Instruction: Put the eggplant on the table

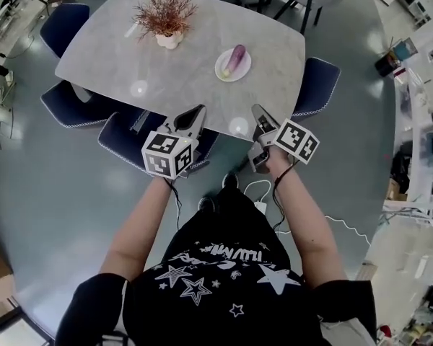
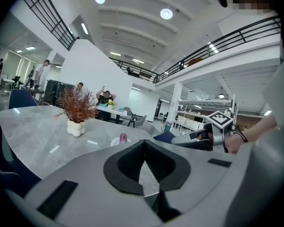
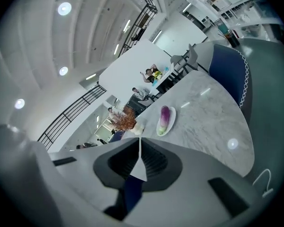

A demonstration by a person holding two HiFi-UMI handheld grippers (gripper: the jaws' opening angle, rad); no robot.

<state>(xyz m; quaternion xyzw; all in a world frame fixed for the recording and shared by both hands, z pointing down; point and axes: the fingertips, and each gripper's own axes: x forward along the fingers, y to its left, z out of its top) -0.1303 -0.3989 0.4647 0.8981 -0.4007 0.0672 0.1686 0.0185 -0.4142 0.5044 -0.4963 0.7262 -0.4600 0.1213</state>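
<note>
The left gripper (image 2: 143, 144) and the right gripper (image 3: 140, 144) both have their jaws pressed together on nothing, just short of the grey marbled oval table (image 1: 166, 78). The glossy purple eggplant (image 1: 235, 56) lies on a round white plate (image 1: 221, 71), well ahead. This looks like the approach stage; next, one gripper must open and reach forward.

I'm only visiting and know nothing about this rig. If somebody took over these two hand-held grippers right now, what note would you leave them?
Left gripper: jaws together, empty, held near the table's front edge.
Right gripper: jaws together, empty, alongside it.
Eggplant: lying on the white plate on the table, to the right of the potted plant.
Done: nothing yet; neither gripper touches the eggplant.
Left: reach in, open the jaws, lift the eggplant off the plate and set it on bare tabletop.
</note>
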